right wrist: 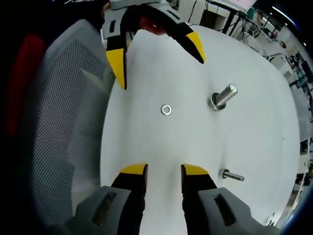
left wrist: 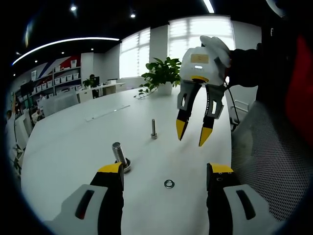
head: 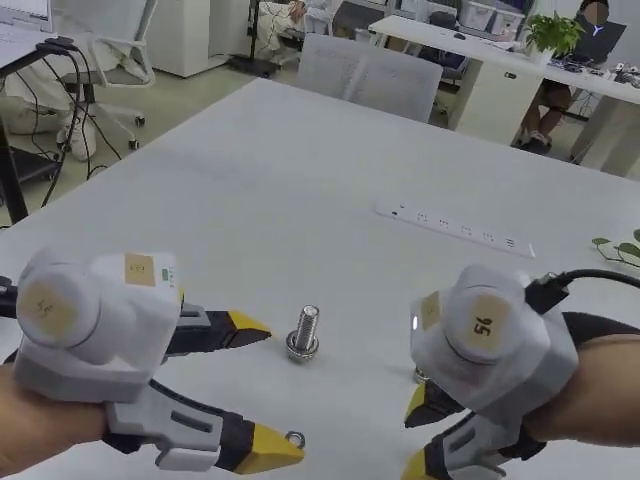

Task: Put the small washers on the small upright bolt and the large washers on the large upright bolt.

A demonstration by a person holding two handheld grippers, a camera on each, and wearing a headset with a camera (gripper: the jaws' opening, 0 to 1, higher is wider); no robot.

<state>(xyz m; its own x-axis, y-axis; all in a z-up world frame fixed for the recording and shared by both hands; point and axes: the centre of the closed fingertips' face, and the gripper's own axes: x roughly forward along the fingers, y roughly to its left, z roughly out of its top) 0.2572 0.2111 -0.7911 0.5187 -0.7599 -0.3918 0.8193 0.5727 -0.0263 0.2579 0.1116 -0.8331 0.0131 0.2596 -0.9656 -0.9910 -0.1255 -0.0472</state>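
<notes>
We've got the left gripper [head: 258, 388] with its jaws spread wide and nothing in them. The loose washer [head: 295, 438] lies flat on the white table [head: 300, 180] just off the nearer jaw tip, and in the left gripper view it sits between the two tips. The right gripper [left wrist: 192, 133] hangs opposite, jaws apart by a narrower gap, also carrying nothing. The large bolt [head: 303, 333] stands upright just beyond the washer; whether the ring at its foot is a washer or the bolt's own head we can't tell. The small bolt [left wrist: 154, 129] stands farther along, near the right gripper. Now the risks as we read them. That washer is thin and flat on a smooth top, so closing on it could skate it away or flip it out of the tips. It looks like a small one to us, though we can't be sure, and the large bolt is the closer post, so landing it on the wrong bolt is a real chance. And with jaws this wide, a careless sweep in could knock the large bolt over.
</notes>
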